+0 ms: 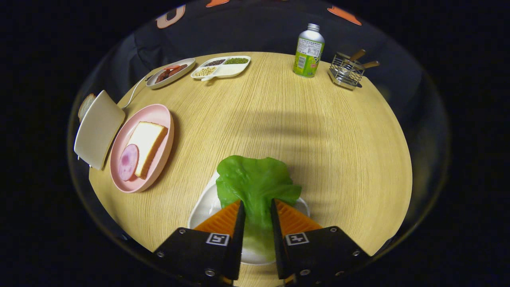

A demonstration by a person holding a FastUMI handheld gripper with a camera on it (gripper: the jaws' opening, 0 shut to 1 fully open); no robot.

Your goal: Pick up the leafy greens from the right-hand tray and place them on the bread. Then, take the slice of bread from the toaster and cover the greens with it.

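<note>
Gripper (257, 207) at bottom centre of frame; both orange fingers (223, 219) look pressed onto the stem end of the lettuce leaf (255, 181), leaf pinched between them w/ only a narrow gap. Leaf fans out ahead of the fingertips, over the far rim of the white tray (203, 211) it came from. Can't tell if it's lifted clear or still resting on the tray.

Progress, as I judge it: early. Grasp on greens looks made, nothing delivered yet. Left to do: carry leaf to the bread, let go, then fetch 2nd slice from the toaster & lay it on top. So roughly 1st quarter.

Containers:
- Pink plate (159, 113), mid-left of frame, well apart from gripper: holds a bread slice (148, 140) w/ a round pink ham slice (128, 162) leaning on/at its near end. No greens on it yet.
- Toaster (99, 128), cream, just beside plate at far left; bread slice in toaster (85, 104) pokes out at its far end.
- Oval dish (187, 63), upper left: reddish strips, prob. meat, too small to be sure.
- Divided white dish (231, 72), just right of that: dark, green & pale beans/grains, one compartment each.
- Wire rack (346, 73), upper right: wooden-handled utensils.
- Green/white bottle (308, 50) beside the rack, capped.

All on a light wood table (279, 119).
</note>
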